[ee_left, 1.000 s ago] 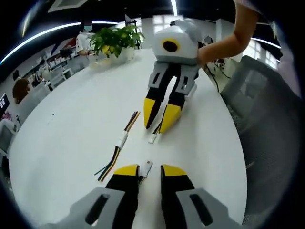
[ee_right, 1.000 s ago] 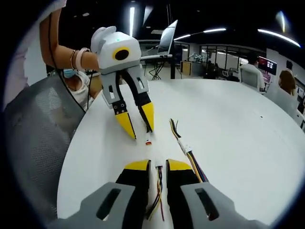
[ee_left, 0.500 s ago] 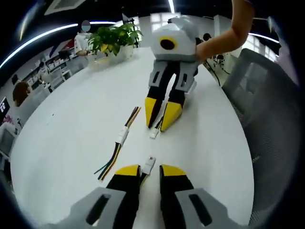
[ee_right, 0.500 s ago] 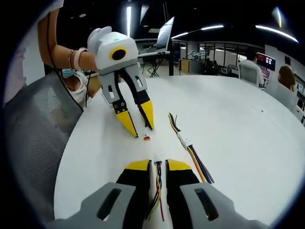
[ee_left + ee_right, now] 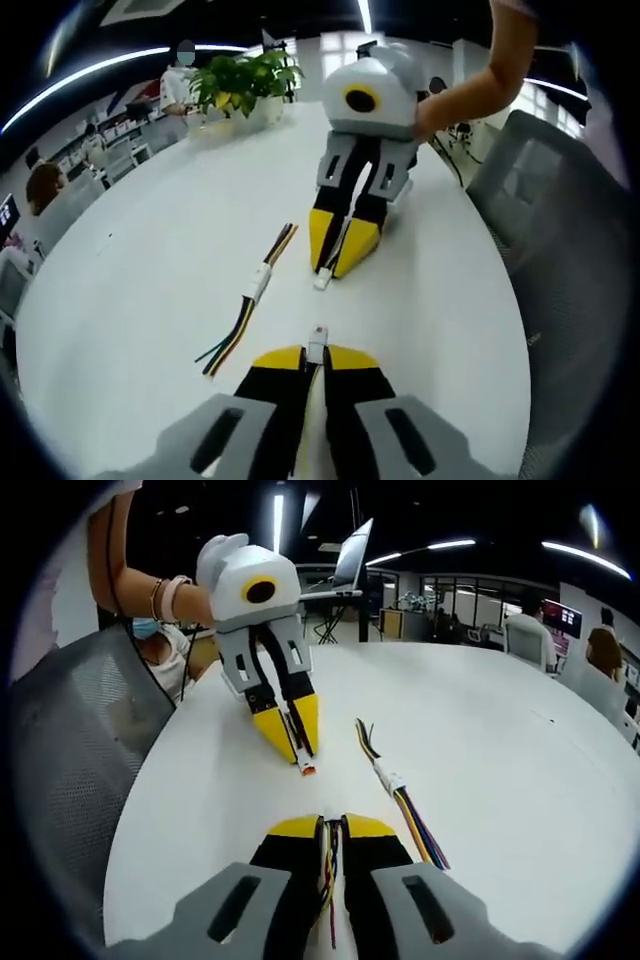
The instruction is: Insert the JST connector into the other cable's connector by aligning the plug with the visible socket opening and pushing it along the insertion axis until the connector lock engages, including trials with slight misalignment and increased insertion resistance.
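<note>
Two grippers, left gripper (image 5: 316, 357) and right gripper (image 5: 331, 826), are facing each other over open white table (image 5: 150, 280), each with fingers pinching a connector cable; a spare cable (image 5: 250, 295) is lying beside.

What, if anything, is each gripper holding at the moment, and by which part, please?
Each holds a cable. The left gripper grips its cable just behind the small white connector. The right gripper is shut on the wires of the other cable, just behind its plug.
</note>
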Demonstrator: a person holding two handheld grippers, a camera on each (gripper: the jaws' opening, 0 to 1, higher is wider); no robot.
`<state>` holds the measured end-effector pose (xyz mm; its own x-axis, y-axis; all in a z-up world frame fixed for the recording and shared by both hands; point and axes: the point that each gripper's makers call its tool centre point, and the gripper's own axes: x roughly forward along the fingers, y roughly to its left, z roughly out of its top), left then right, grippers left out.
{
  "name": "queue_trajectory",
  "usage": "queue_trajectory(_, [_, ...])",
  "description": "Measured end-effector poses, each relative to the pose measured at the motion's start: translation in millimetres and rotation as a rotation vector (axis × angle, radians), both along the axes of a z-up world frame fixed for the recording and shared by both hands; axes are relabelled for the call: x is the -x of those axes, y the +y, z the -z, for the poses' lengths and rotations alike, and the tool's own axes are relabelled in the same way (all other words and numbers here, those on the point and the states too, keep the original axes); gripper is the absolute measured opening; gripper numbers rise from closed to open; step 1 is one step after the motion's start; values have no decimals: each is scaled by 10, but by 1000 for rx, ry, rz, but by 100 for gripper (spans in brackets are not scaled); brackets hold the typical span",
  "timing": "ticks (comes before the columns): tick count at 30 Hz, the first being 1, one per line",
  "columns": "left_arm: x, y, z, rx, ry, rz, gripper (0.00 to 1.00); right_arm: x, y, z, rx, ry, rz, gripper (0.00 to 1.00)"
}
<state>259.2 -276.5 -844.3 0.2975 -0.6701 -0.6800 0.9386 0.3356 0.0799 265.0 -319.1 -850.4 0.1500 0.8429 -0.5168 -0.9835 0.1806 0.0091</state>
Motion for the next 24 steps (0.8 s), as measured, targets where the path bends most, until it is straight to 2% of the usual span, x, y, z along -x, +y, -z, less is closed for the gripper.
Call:
queue_trajectory(7, [9,-12,-8,-3,22,-17,0,32,7,-9,6,-10,-13,4])
queue_trajectory(9, [32,-22,-11,-11,42,-33,0,32,16,-61,-2,-39,-18,4])
queue_trajectory(13, [69,-75,-72,-2,33,-21,0,49,18,-190,-15,-50,-26,4])
queue_trajectory(21, [9,-137,-147,-1,8,6,0,133,-23,-269,11,-64,-51,3])
queue_trajectory(24, [20,-159,-187,-25,3,33,0,186,-29,-289,28,-88,-61,3])
